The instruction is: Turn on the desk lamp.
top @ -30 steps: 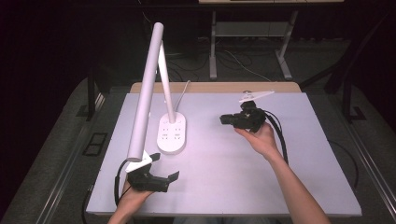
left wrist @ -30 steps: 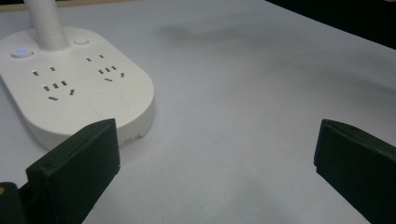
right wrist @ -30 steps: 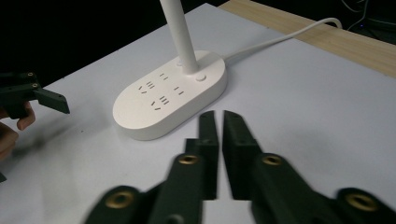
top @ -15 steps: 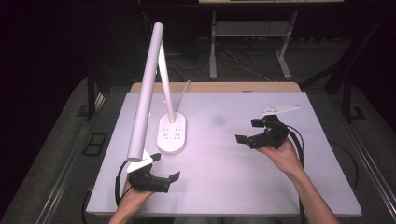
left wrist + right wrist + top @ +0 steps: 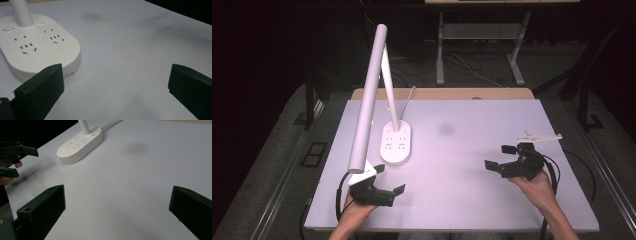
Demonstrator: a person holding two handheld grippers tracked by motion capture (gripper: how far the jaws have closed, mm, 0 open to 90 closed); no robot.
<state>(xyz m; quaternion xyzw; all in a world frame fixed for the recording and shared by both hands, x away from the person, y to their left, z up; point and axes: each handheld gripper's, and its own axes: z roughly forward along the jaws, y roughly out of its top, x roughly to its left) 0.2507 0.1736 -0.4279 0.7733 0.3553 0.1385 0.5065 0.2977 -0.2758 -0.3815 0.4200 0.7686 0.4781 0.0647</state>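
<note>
A white desk lamp stands at the table's left-middle, and its oval base [image 5: 396, 144] [image 5: 37, 50] [image 5: 80, 143] carries several sockets. Its long tube head [image 5: 368, 95] slants down toward the front left. My left gripper [image 5: 390, 179] [image 5: 115, 87] [image 5: 25, 162] rests at the front left, just short of the base, open with nothing between its jaws. My right gripper [image 5: 496, 157] [image 5: 117, 210] sits at the front right, pointing left across bare tabletop. Its jaws have just been opening and stand open around nothing.
The white tabletop [image 5: 462, 200] has a faint dark smudge [image 5: 446, 129] near its middle. The lamp's cable [image 5: 408, 97] runs off the far edge past a wooden strip [image 5: 442, 93]. A metal desk frame [image 5: 482, 35] stands on the dark floor behind.
My right gripper has moved from the table's back middle to the front right, and its jaws went from shut to open. The left gripper stayed put.
</note>
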